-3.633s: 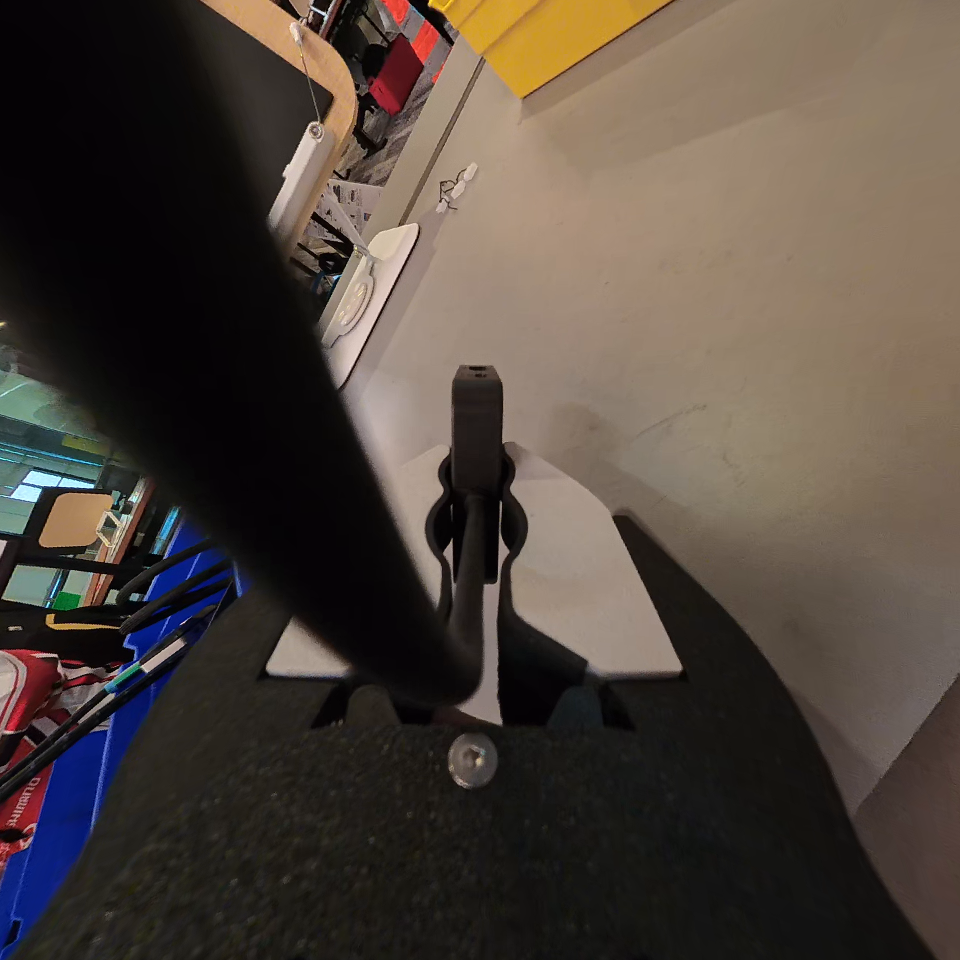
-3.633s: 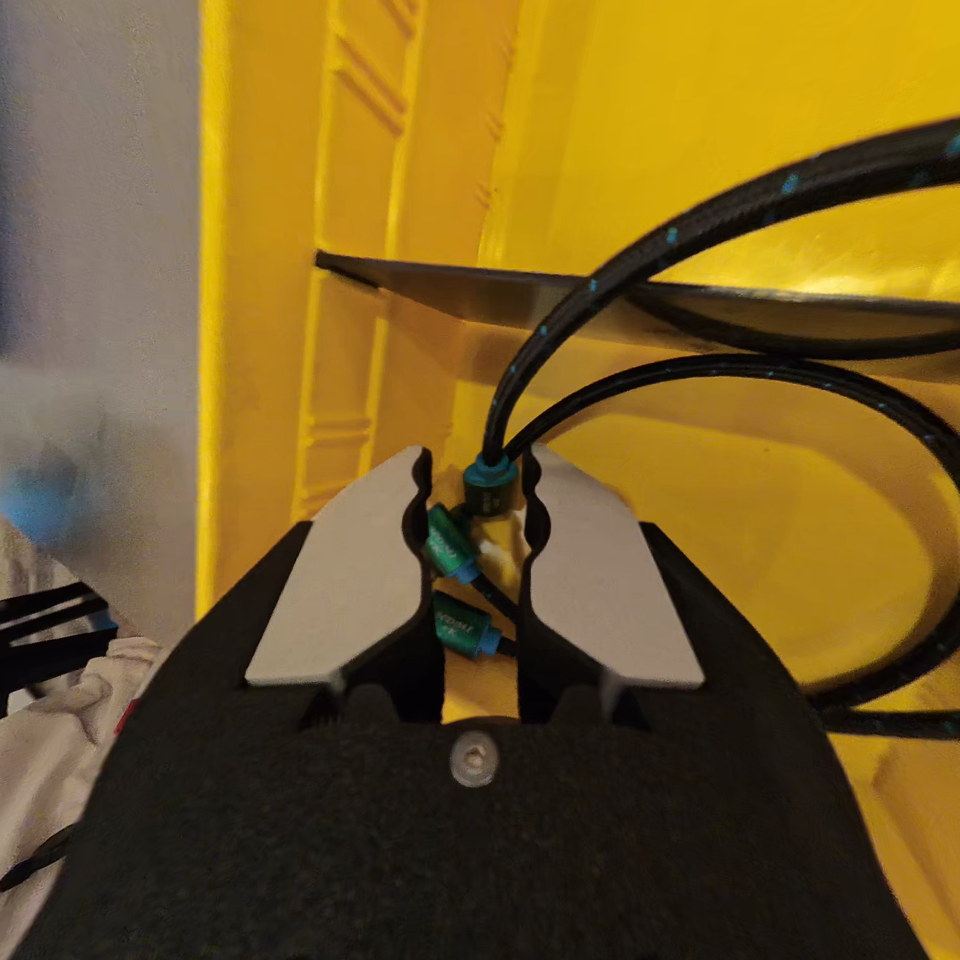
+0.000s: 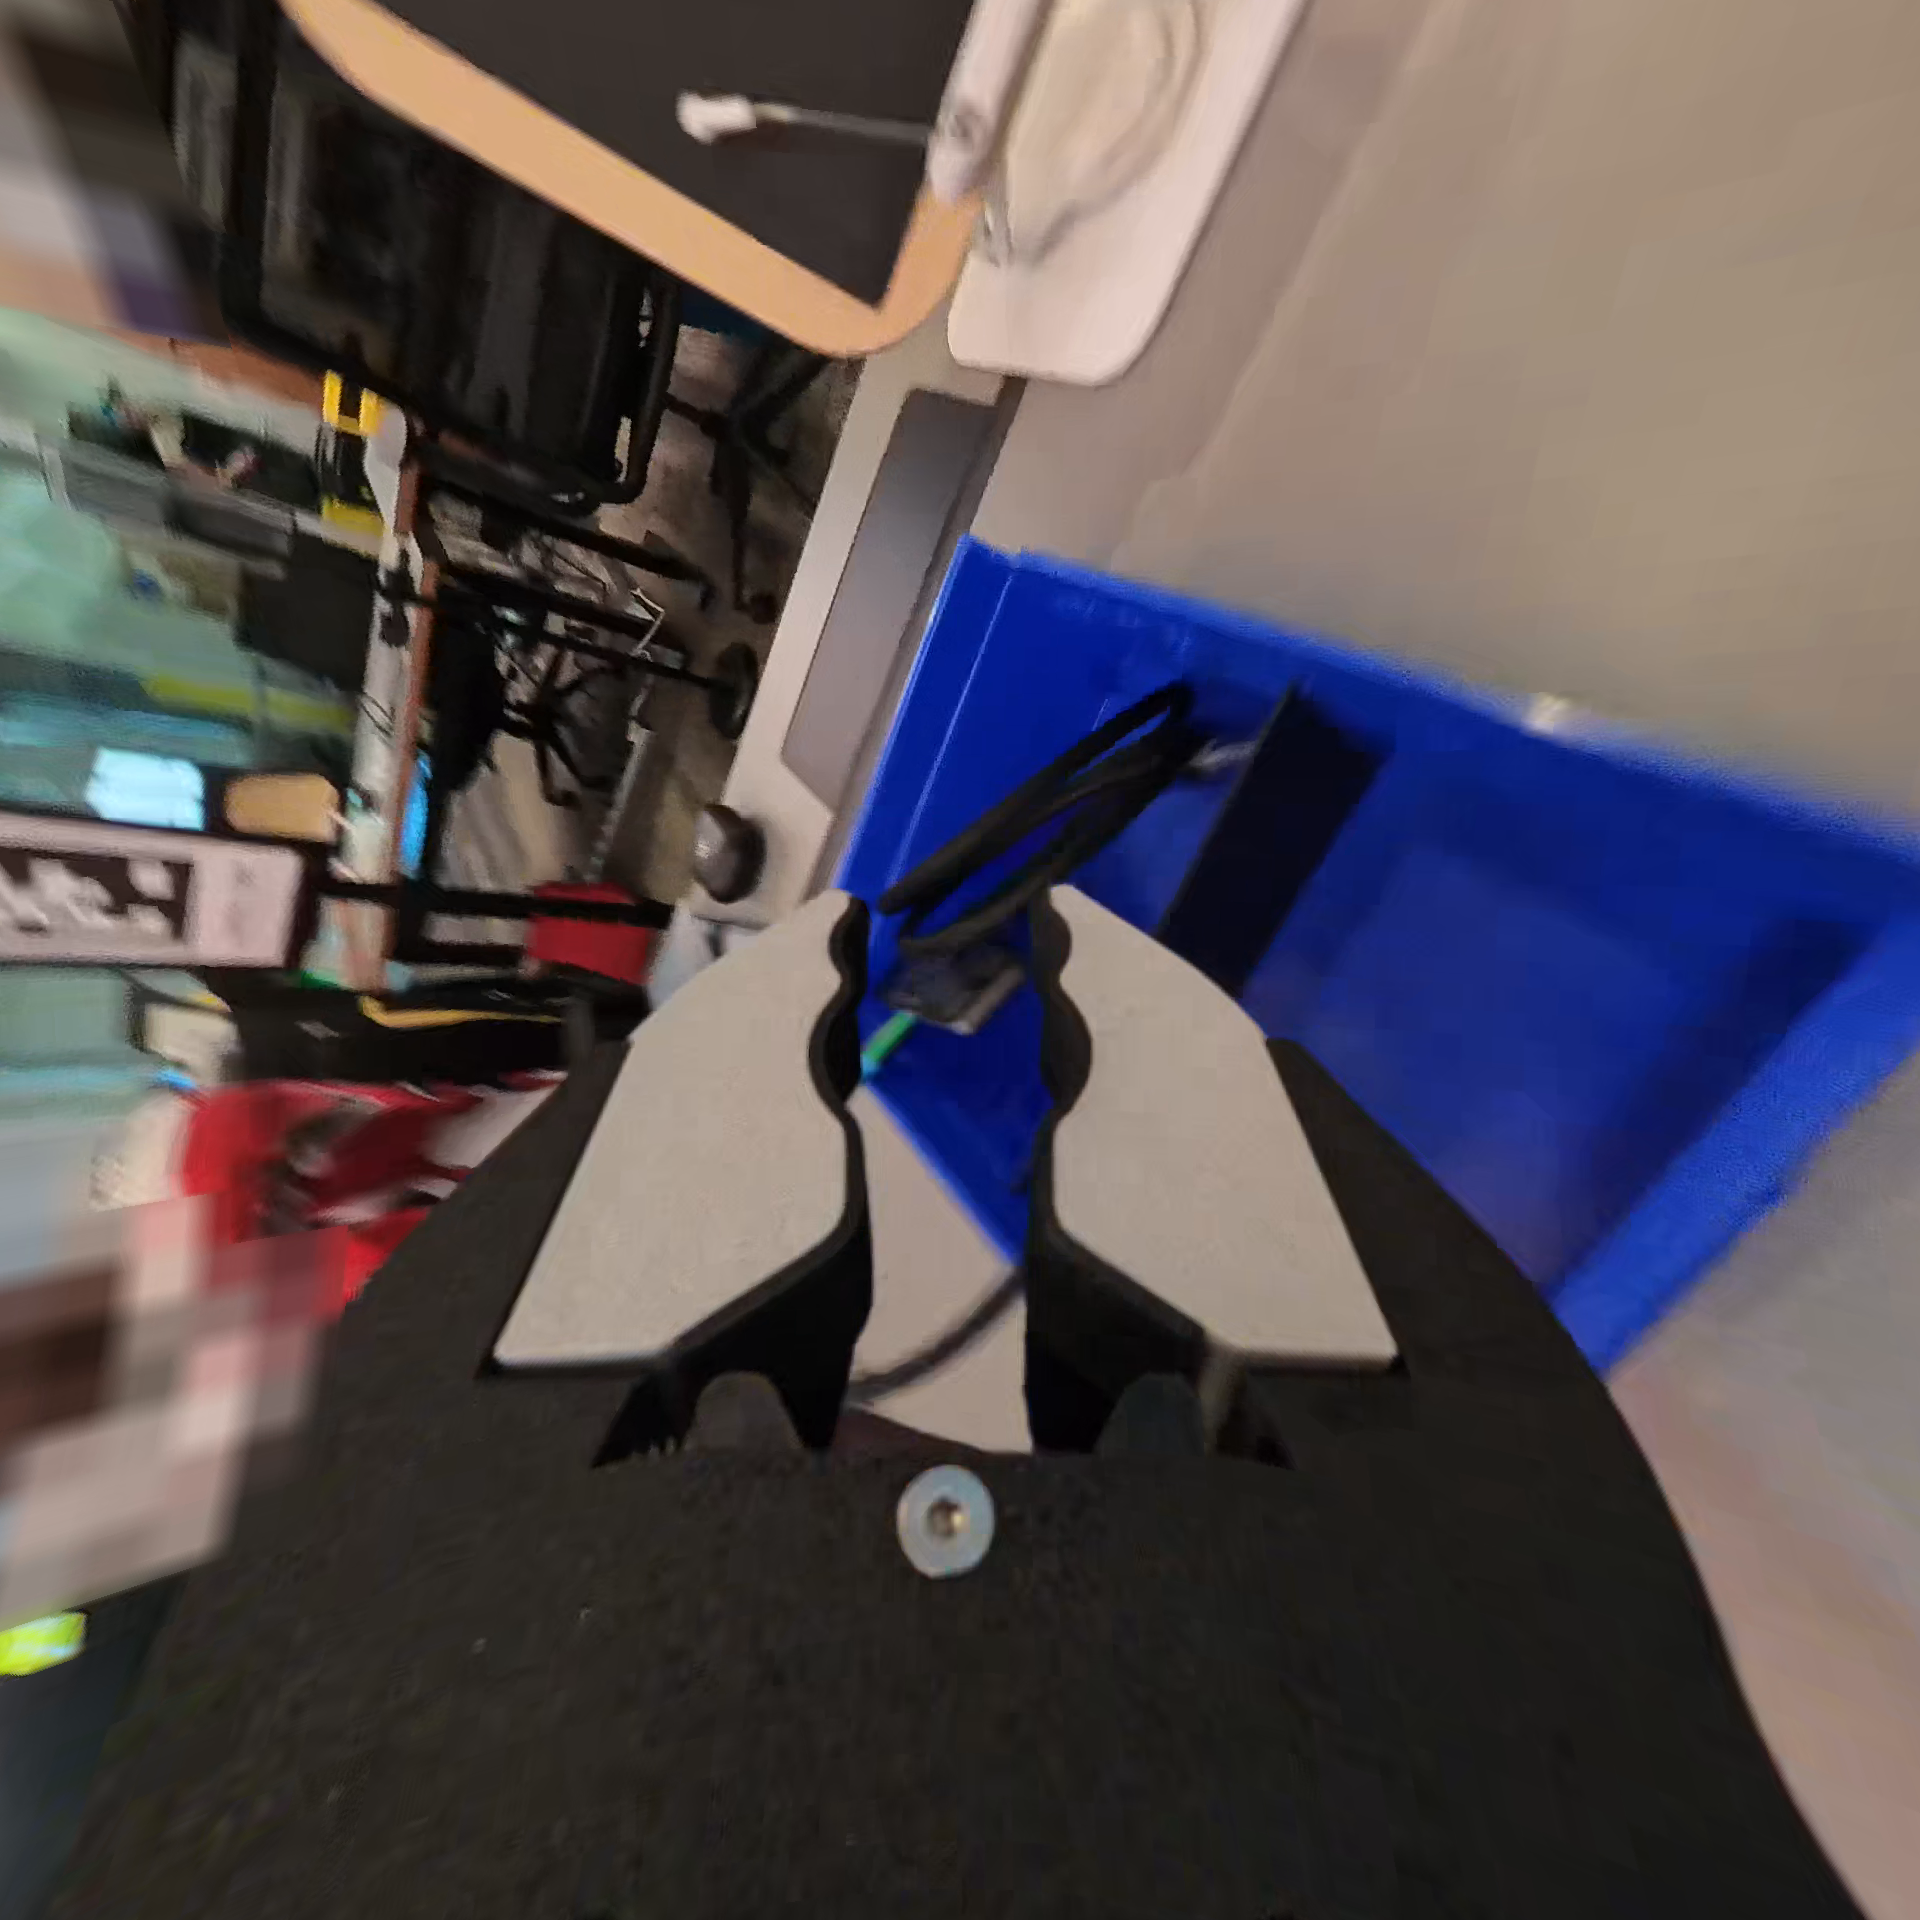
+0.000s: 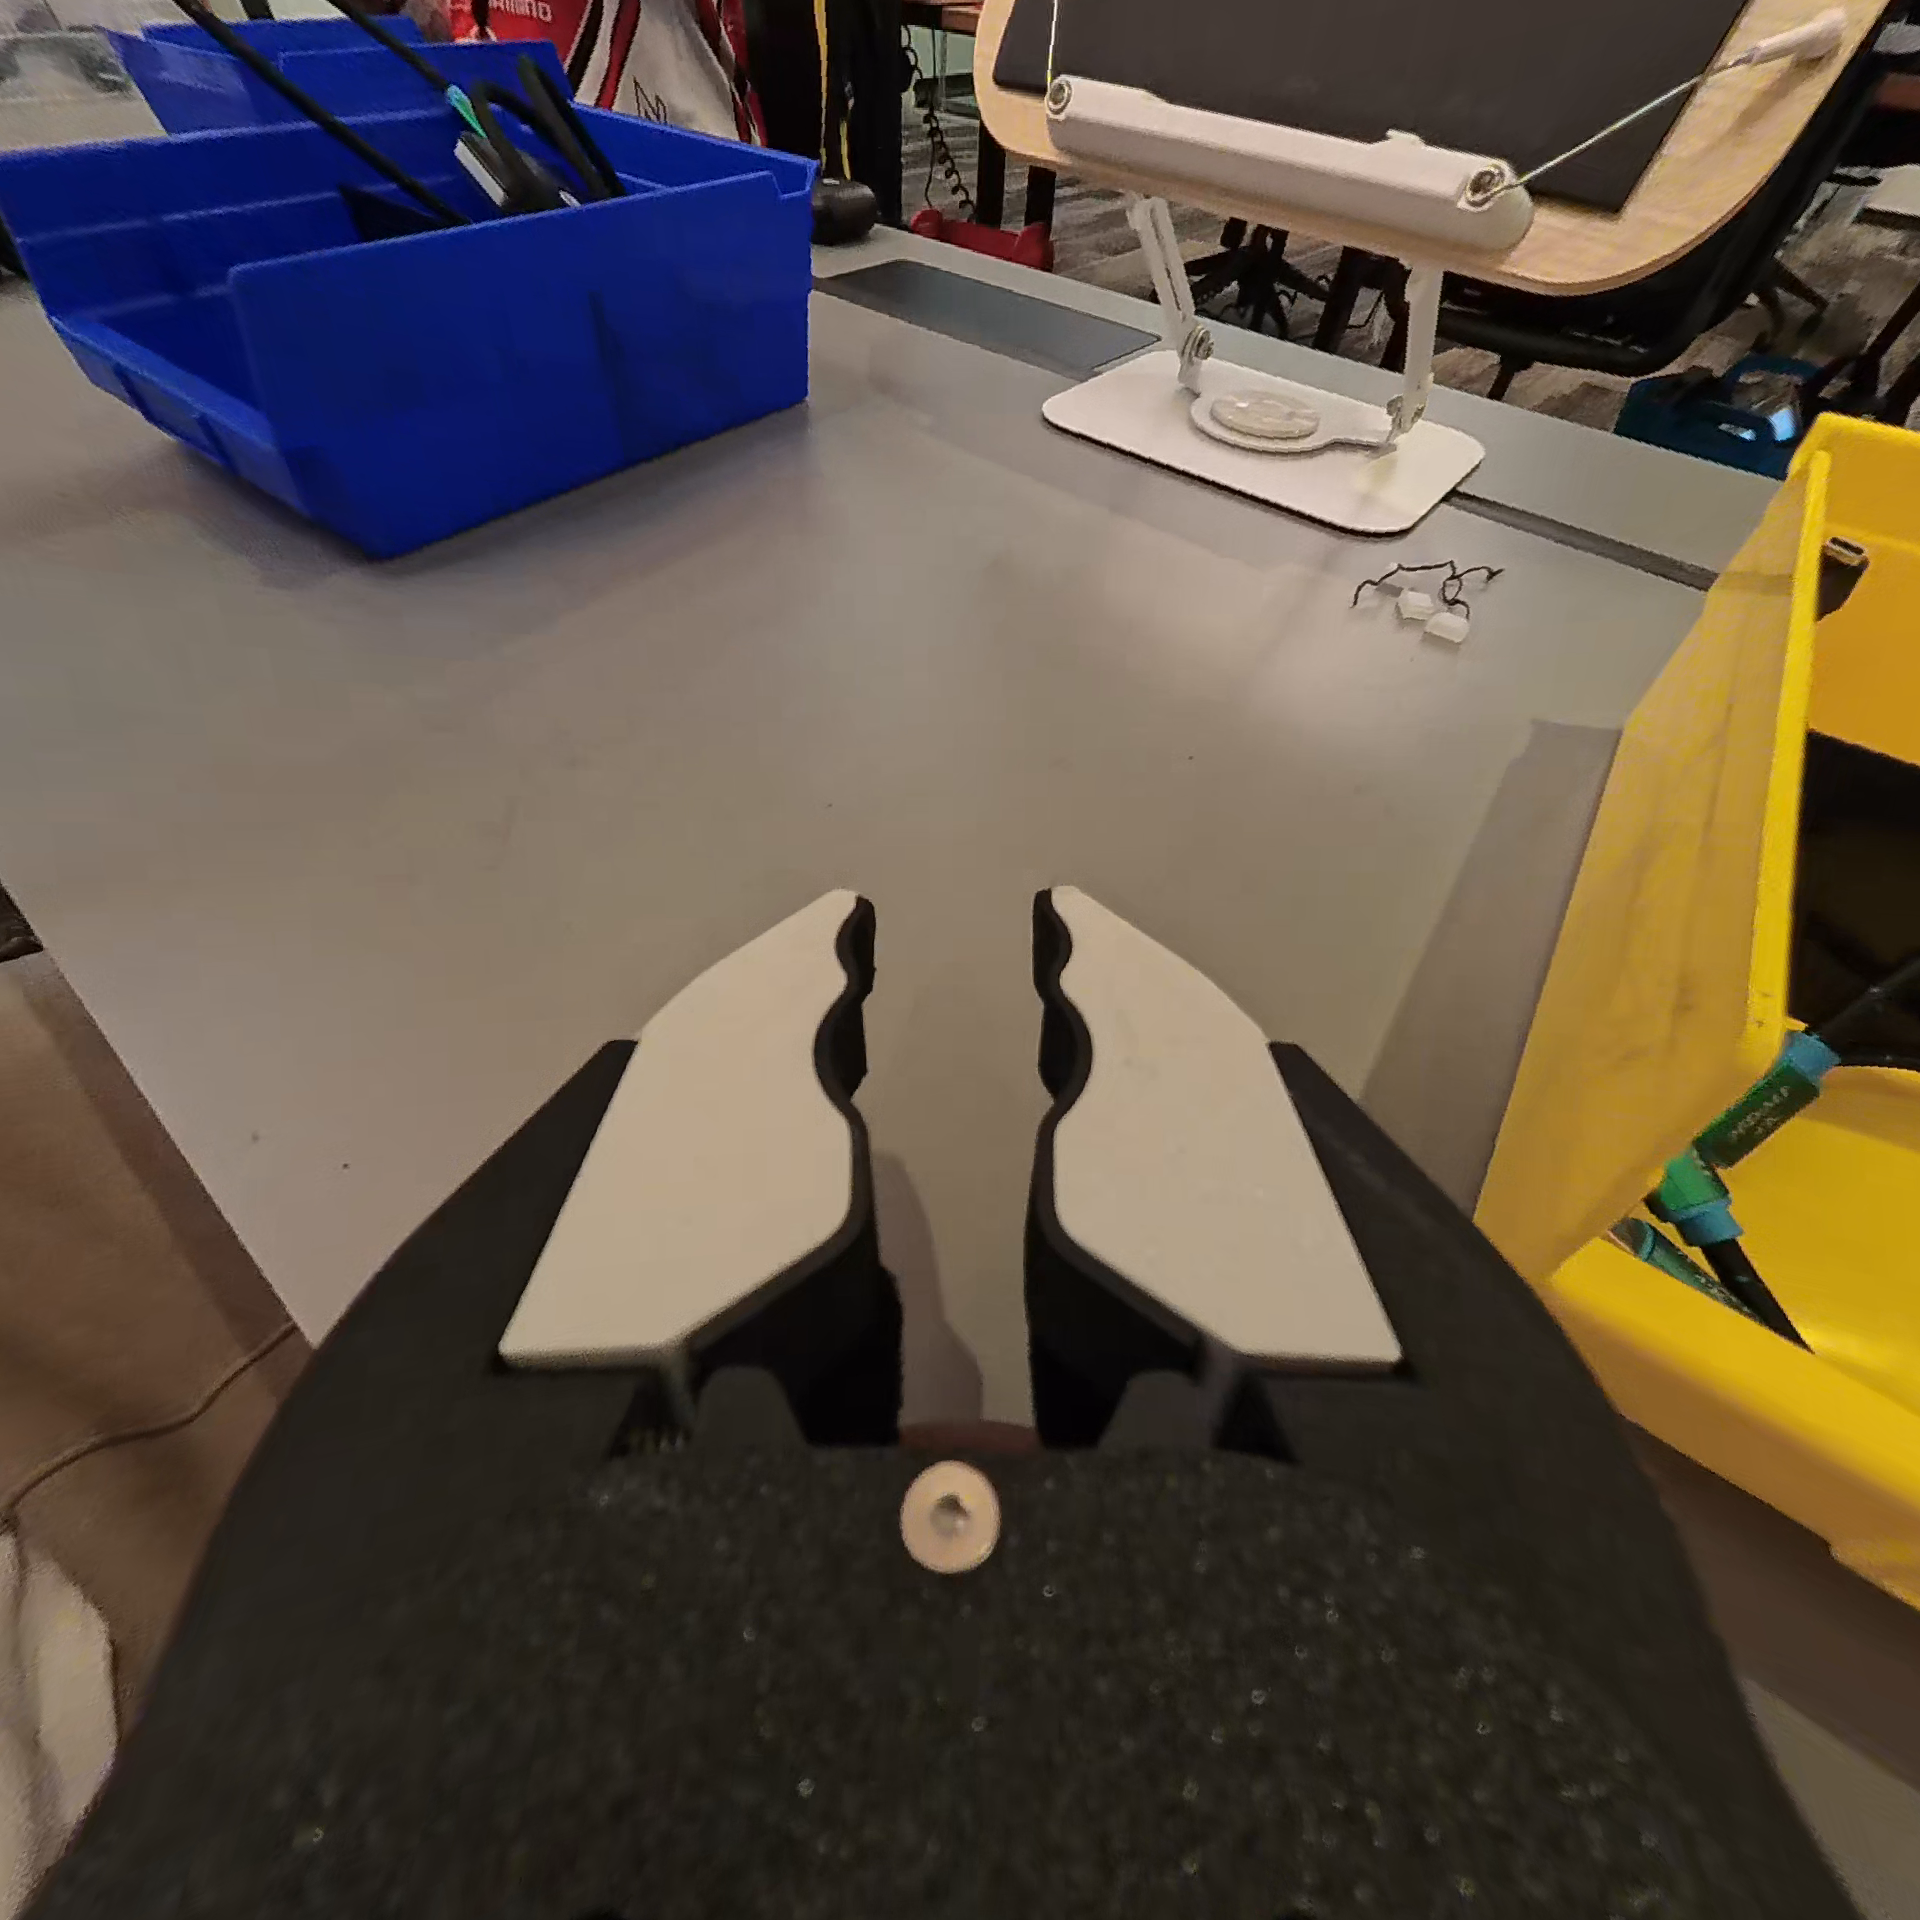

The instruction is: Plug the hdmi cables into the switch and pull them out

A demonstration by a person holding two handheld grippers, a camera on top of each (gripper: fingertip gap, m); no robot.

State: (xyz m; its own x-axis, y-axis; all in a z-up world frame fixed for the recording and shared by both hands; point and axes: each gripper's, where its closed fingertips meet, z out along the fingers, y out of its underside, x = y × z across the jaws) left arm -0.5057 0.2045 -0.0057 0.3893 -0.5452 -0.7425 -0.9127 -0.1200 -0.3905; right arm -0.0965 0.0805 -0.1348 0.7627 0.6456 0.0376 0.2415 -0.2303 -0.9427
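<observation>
Nearest us, the right hand-held gripper hangs over the bare grey desk with its jaws spread apart and nothing between them. Just to its right stands a yellow bin, and inside it we see green-and-teal HDMI plugs on black cable. Farther across the desk sits a blue bin with dividers, holding black cables and a small dark device with a pale face; whether that is the switch we cannot tell. To its right a white stand carries a wood-edged board, and a few small white bits lie on the desk near the yellow bin.

The left wrist view is blurred. Our left hand-held gripper is also released, jaws apart and empty, pointing at the near corner of the blue bin, where the cables and the small device lie just beyond its tips, untouched.
</observation>
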